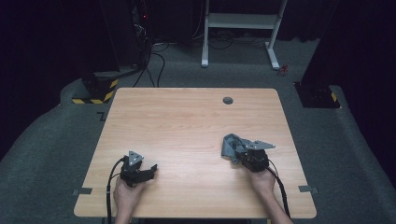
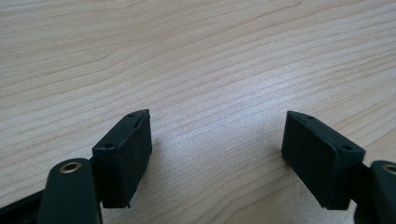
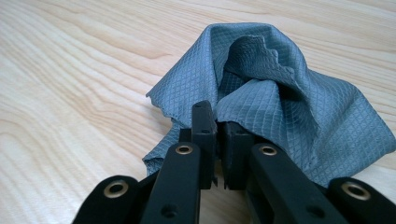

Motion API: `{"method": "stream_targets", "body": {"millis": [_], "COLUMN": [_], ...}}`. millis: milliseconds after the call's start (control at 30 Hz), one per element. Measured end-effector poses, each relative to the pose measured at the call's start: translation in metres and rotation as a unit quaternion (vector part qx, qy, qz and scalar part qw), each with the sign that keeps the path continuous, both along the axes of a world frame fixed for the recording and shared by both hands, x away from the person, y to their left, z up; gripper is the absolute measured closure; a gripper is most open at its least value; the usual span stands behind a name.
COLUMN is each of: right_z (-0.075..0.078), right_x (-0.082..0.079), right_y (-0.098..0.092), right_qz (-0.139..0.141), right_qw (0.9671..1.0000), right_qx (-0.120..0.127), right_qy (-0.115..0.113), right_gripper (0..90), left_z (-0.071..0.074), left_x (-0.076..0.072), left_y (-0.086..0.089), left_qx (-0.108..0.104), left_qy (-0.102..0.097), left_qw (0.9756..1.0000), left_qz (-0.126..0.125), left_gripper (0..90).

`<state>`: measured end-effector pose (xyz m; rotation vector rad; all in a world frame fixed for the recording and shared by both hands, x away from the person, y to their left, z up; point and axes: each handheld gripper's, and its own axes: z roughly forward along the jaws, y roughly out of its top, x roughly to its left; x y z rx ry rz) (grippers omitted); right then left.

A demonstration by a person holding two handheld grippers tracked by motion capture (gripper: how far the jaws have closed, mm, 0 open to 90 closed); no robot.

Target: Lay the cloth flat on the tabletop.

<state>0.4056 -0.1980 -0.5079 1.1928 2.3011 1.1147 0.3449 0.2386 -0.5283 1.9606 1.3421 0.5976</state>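
A grey diamond-weave cloth (image 1: 230, 143) lies bunched on the right half of the wooden table (image 1: 187, 121). My right gripper (image 1: 237, 156) is at its near edge, held by a hand, and is shut on a fold of the cloth. In the right gripper view the jaws stand almost together at the gripper's tip (image 3: 218, 126), pinching the cloth (image 3: 280, 107), which rises in a crumpled peak beyond them. My left gripper (image 1: 153, 169) rests at the near left of the table, a hand around it. Its jaws stand wide apart (image 2: 217, 135) over bare wood.
A round cable hole (image 1: 228, 100) sits near the table's far edge. Grey tape marks (image 1: 82, 191) lie on the floor beside both near corners. Beyond the table stand a white desk frame (image 1: 240, 21), cables and dark stands on grey carpet.
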Motion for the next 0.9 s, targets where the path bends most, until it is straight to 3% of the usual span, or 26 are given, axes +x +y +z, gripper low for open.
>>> {"method": "stream_targets", "body": {"millis": [433, 900], "right_z": [0.006, 0.006], "right_x": [-0.012, -0.020], "right_y": [0.029, 0.065], "right_qz": [0.049, 0.104], "right_qw": [0.9988, 0.9946], "right_qx": [-0.001, -0.002], "right_qy": [-0.006, -0.003], "right_gripper": [85.5, 85.5], "left_z": [0.000, 0.000], "left_x": [0.000, 0.000], "left_y": [0.000, 0.000], "left_qx": [0.000, 0.000], "left_qy": [0.000, 0.000], "left_qw": [1.0000, 1.0000], "left_qz": [0.000, 0.000], "left_gripper": [24.7, 24.7]}}
